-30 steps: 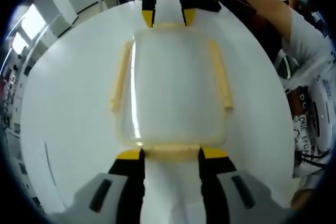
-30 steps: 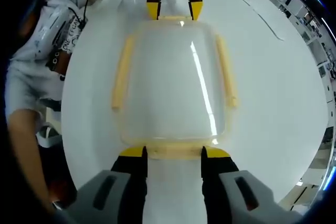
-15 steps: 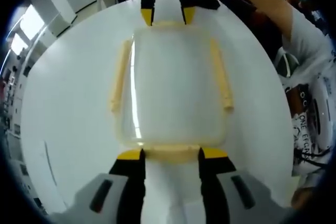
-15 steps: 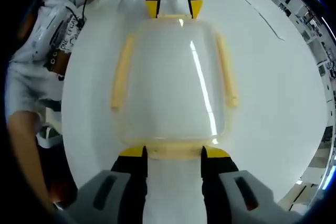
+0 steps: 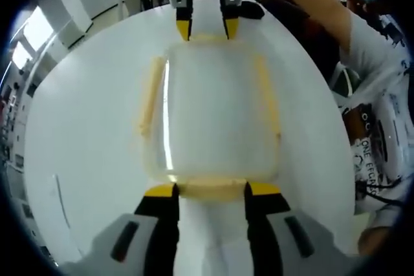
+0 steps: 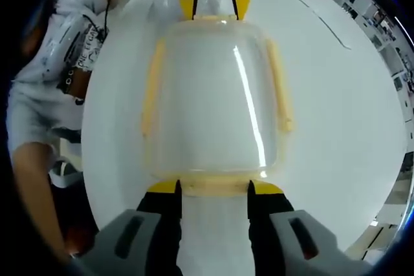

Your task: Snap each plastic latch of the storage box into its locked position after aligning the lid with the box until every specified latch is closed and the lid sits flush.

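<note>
Storage box on the table, a gripper at each short end

The storage box (image 5: 210,117) lies on the table (image 5: 84,134), lid (image 6: 213,101) on top. The left gripper (image 5: 210,190) straddles one end latch (image 5: 210,189), the right gripper (image 6: 213,187) the opposite end latch (image 6: 213,185). Side latches (image 6: 153,88) run along both long edges.

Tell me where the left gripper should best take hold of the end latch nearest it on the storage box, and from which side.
Probably along the pale yellow end latch, approached from the box's short end. The latch lies as a flat bar across that edge of the storage box, and the left gripper has its open jaws straddling it there. The right gripper mirrors this opposite.
</note>
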`<move>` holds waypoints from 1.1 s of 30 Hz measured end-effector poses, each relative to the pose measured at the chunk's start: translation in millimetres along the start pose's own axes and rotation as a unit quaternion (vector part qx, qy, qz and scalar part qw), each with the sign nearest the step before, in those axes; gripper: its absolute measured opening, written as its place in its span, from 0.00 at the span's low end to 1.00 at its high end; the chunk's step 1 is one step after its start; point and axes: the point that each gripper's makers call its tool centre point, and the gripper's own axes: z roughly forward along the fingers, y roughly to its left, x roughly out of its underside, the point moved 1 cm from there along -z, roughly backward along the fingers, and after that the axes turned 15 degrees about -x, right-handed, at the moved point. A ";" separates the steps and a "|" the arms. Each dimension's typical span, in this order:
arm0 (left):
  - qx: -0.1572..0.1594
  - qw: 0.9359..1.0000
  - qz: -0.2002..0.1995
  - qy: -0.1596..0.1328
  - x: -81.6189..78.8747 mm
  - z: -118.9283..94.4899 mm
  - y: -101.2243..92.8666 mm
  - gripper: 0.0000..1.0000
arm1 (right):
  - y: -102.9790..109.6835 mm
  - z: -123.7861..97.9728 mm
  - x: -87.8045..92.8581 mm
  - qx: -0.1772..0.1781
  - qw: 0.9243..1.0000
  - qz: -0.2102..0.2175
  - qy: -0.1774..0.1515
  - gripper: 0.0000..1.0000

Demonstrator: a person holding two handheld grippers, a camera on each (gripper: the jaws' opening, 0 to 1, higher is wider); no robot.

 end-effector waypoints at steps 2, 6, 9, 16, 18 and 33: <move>0.000 1.000 0.000 -0.003 -0.8 -2.4 0.0 0.39 | 0.9 -0.4 -0.4 -0.001 1.000 0.001 -0.002 0.39; 0.004 1.000 0.001 -0.005 0.9 -7.9 -1.2 0.39 | 7.9 -2.8 -7.1 -0.007 1.000 0.002 -0.018 0.40; 0.005 1.000 0.001 -0.006 1.3 -11.2 -2.0 0.39 | 8.5 -3.3 -7.7 -0.007 1.000 0.001 -0.019 0.39; 0.002 1.000 0.002 -0.010 1.5 -20.2 -3.0 0.39 | 15.0 -10.4 -14.3 -0.002 1.000 -0.002 -0.019 0.40; 0.001 1.000 0.002 -0.012 1.7 -24.2 -3.0 0.39 | 16.5 -13.5 -16.8 -0.001 1.000 -0.003 -0.021 0.40; -0.013 1.000 -0.004 -0.017 18.5 -58.9 -5.5 0.39 | 27.2 -30.2 -49.8 0.004 1.000 -0.021 -0.022 0.40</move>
